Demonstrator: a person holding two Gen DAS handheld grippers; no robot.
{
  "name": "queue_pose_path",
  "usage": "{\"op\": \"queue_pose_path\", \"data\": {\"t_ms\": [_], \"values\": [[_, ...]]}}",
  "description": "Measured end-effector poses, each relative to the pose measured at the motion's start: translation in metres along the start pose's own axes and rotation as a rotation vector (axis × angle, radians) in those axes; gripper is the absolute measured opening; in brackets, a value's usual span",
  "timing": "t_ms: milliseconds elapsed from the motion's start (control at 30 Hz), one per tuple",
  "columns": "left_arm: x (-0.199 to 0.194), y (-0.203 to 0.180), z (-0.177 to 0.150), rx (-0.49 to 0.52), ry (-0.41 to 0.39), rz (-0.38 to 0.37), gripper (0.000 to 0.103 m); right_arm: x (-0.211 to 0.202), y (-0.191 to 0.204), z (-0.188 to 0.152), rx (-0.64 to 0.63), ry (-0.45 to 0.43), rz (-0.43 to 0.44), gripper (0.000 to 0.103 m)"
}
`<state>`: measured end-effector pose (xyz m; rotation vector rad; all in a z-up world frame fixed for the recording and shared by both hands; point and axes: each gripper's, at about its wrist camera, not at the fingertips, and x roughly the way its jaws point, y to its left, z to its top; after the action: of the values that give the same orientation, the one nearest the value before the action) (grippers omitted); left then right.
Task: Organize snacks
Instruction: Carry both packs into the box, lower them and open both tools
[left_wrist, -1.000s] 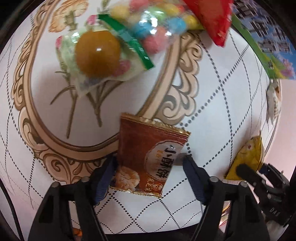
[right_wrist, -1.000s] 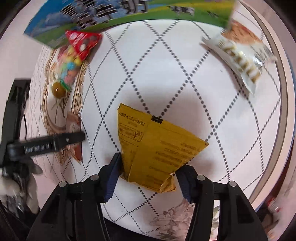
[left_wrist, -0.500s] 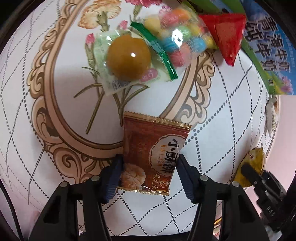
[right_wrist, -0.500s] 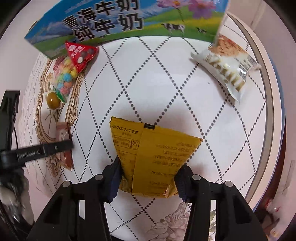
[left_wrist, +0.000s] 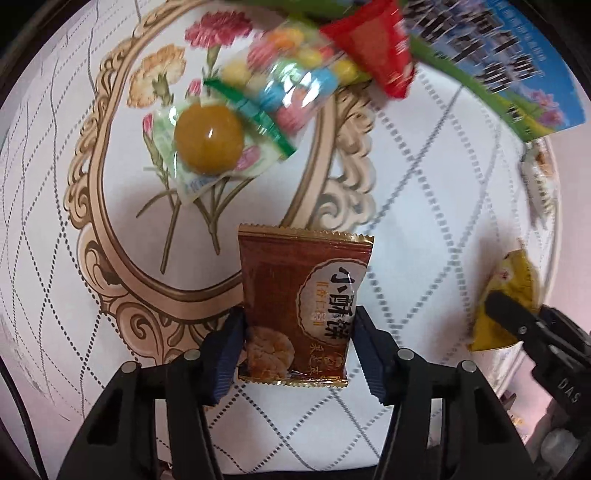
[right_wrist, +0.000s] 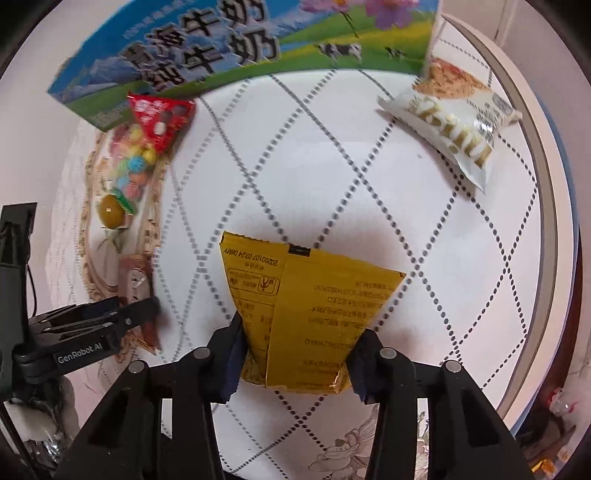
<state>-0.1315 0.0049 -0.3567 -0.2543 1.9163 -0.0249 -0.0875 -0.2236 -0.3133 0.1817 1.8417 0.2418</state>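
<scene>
Round worktop (right_wrist: 325, 177) under a white quilted cloth with dotted diamonds; its rim curves down the right side of the right wrist view, with open cloth between the snacks there. A milk carton (right_wrist: 236, 44) lies along the far edge.

Left tool (left_wrist: 297, 345): jaws closing, pads pressing both side edges of a brown biscuit packet (left_wrist: 303, 306) near its lower end (printed side up, serrated top edge pointing away). Right tool (right_wrist: 295, 354): clamped tight on the lower end of a yellow packet (right_wrist: 310, 314), which fans out wider beyond the fingers, back seam up.

Left wrist view only: the gold oval frame and carnations printed on the cloth, a clear wrapper holding an amber ball (left_wrist: 208, 138), touching a bag of coloured candies (left_wrist: 295, 85) with a red header. Right wrist view only: a white snack bag (right_wrist: 454, 125) near the far right rim, well apart from the rest.
</scene>
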Motion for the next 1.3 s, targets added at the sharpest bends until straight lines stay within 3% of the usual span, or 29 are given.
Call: {"op": "queue_pose_path", "data": {"t_ms": [167, 300, 400, 533, 667, 833, 1133, 1167, 1200, 1267, 1300], "values": [[-0.061, -0.029, 0.014, 0.011, -0.071, -0.122, 0.055, -0.027, 0.013, 0.009, -0.015, -0.036, 0.092, 0.047], [-0.127, -0.051, 0.046, 0.045, -0.177, -0.198, 0.055, -0.072, 0.025, 0.033, -0.033, -0.109, 0.171, 0.047], [-0.164, -0.048, 0.086, 0.096, -0.231, -0.190, 0.055, -0.106, 0.030, 0.060, -0.048, -0.170, 0.213, 0.047], [-0.203, -0.039, 0.143, 0.152, -0.284, -0.088, 0.055, -0.135, 0.041, 0.109, -0.078, -0.244, 0.211, 0.047], [-0.193, -0.039, 0.203, 0.155, -0.219, -0.022, 0.055, -0.138, 0.052, 0.166, -0.104, -0.274, 0.178, 0.047], [-0.147, -0.025, 0.244, 0.112, -0.115, 0.022, 0.055, -0.105, 0.065, 0.217, -0.115, -0.224, 0.146, 0.047], [-0.103, -0.008, 0.261, 0.070, 0.027, 0.007, 0.055, -0.051, 0.072, 0.243, -0.098, -0.117, 0.167, 0.048], [-0.099, -0.006, 0.261, 0.064, 0.043, 0.013, 0.055, -0.045, 0.071, 0.244, -0.088, -0.098, 0.175, 0.054], [-0.097, -0.005, 0.263, 0.056, 0.045, 0.012, 0.061, -0.040, 0.070, 0.245, -0.080, -0.077, 0.176, 0.075], [-0.096, -0.002, 0.263, 0.045, 0.042, -0.016, 0.073, -0.030, 0.070, 0.244, -0.078, -0.032, 0.172, 0.101], [-0.096, -0.003, 0.262, 0.050, 0.041, -0.022, 0.081, -0.028, 0.068, 0.244, -0.077, -0.025, 0.169, 0.101]]}}
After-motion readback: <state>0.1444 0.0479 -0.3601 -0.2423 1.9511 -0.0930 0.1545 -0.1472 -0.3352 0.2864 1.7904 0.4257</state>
